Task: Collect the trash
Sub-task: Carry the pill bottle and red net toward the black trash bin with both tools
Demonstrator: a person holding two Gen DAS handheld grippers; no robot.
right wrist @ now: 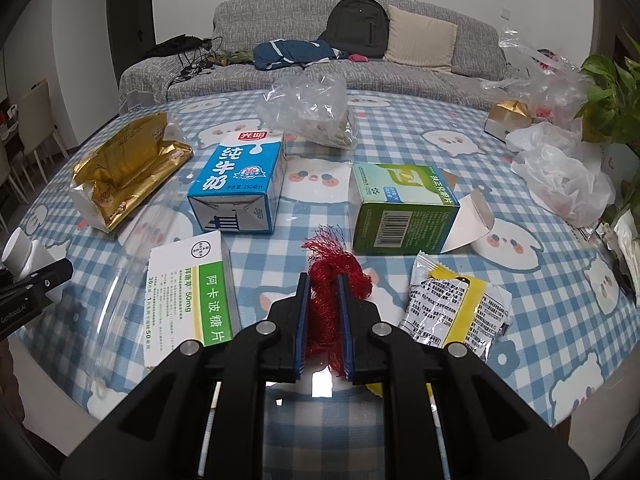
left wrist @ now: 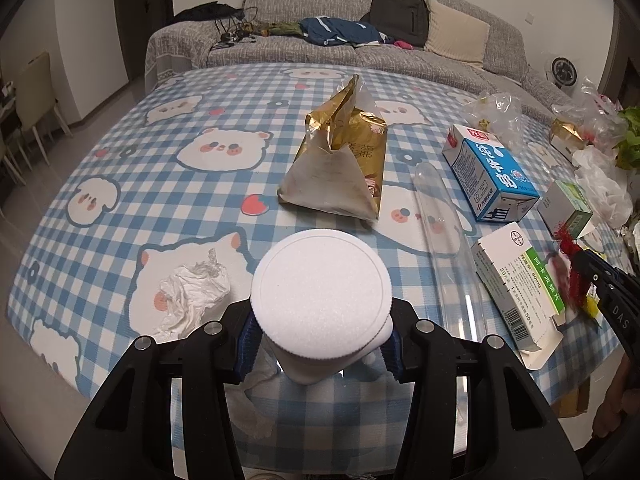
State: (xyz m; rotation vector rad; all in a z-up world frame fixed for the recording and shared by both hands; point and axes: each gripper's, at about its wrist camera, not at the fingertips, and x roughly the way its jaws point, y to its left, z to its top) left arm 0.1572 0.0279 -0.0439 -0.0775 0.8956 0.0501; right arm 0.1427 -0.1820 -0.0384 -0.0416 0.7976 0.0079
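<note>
A white round-capped plastic bottle (left wrist: 320,300) is clamped btwn the left gripper (left wrist: 318,344) pads over the blue-checked tablecloth (left wrist: 160,200), w/ a red mesh net bundle (right wrist: 328,296) pinched tight in the right gripper (right wrist: 323,280) just beside a green-striped white medicine box (right wrist: 192,292).

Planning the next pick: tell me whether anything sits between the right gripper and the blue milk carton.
Nothing on the table blocks the path to the blue milk carton; bare tablecloth lies between. But the right gripper is shut on a red mesh net, so its jaws are occupied.
</note>
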